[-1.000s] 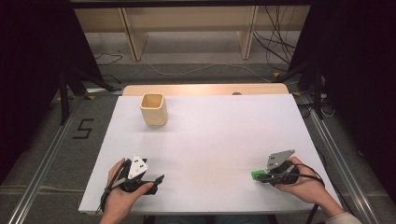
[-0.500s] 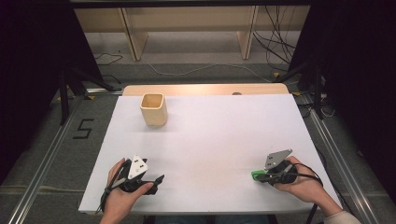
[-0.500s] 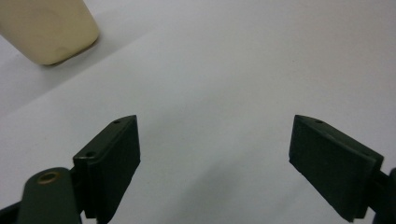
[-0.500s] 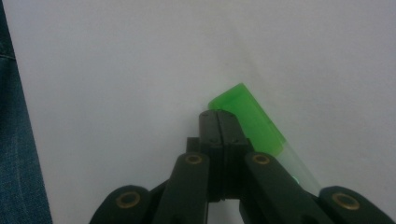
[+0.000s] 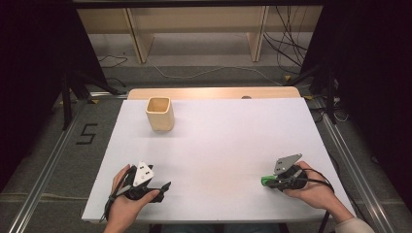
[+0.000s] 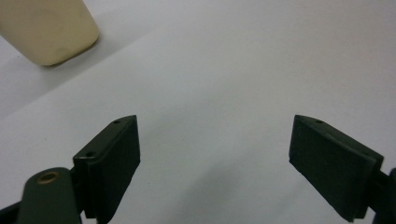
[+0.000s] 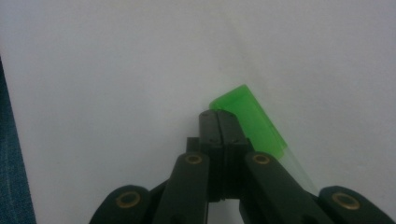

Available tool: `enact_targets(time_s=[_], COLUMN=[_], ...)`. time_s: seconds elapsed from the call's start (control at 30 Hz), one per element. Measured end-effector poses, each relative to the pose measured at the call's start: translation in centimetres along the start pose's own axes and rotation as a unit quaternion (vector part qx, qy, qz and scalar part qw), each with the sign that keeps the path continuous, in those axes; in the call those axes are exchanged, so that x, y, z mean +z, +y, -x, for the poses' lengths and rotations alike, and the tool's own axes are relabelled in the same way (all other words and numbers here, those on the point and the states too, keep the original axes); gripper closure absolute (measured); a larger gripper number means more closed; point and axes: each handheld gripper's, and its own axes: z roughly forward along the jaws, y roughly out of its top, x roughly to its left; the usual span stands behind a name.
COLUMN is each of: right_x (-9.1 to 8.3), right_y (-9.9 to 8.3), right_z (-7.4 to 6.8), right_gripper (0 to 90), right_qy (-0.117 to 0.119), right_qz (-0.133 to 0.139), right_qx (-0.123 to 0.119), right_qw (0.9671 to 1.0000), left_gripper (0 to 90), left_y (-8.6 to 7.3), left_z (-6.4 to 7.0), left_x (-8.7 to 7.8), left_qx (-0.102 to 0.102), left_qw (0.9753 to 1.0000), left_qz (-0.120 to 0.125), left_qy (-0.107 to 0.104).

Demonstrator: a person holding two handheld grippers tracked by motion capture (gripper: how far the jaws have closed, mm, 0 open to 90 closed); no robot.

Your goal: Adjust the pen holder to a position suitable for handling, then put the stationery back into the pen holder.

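While our right gripper (image 5: 270,181), jaws pressed together beside a small green translucent plastic piece (image 7: 252,120) at the white table's (image 5: 233,145) near edge, seemingly needs reopening to grasp it, our left gripper (image 6: 215,158) waits wide apart, holding nothing.

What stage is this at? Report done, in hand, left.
Done: nothing visible; the cup looks empty. In hand: the right tongs are shut, a green piece lying beside them, not between. The left tongs are open, holding nothing. To do: probably grip the green piece and carry it to the cup.
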Motion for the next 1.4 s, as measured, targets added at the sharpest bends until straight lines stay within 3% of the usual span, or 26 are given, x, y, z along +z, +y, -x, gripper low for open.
enact_targets(time_s=[0.6, 0.83, 0.9, 1.07, 1.27, 1.4], right_x=[0.4, -1.1, -1.7, -2.4, -3.0, -3.4], right_y=[0.4, -0.1, -0.1, 0.0, -0.2, -0.2], right_z=[0.5, 0.4, 0.7, 1.7, 2.5, 2.9], right_gripper=[89.0, 75.2, 70.7, 59.7, 47.1, 43.3], right_qy=[-0.004, -0.008, -0.01, -0.041, -0.033, -0.036], right_qz=[0.008, 0.045, 0.044, 0.045, 0.035, 0.017], right_qx=[0.008, 0.023, 0.027, 0.05, 0.061, 0.048], right_qw=[0.9999, 0.9987, 0.9986, 0.9969, 0.997, 0.9981], left_gripper=[16.2, 16.3, 16.3, 16.3, 16.3, 16.3], left_y=[0.0, -0.2, -0.3, -0.3, -0.1, 0.0], left_z=[0.0, 0.3, 0.3, 0.3, 0.4, 0.5], left_x=[0.0, 0.2, 0.2, 0.1, 0.3, 0.4], left_qx=[0.0, -0.006, -0.003, -0.003, 0.0, 0.003], left_qw=[1.0, 1.0, 0.9999, 1.0, 0.9999, 0.9999], left_qz=[0.0, -0.002, -0.003, -0.002, -0.003, -0.003], left_qy=[0.0, -0.007, -0.009, -0.009, -0.012, -0.014])
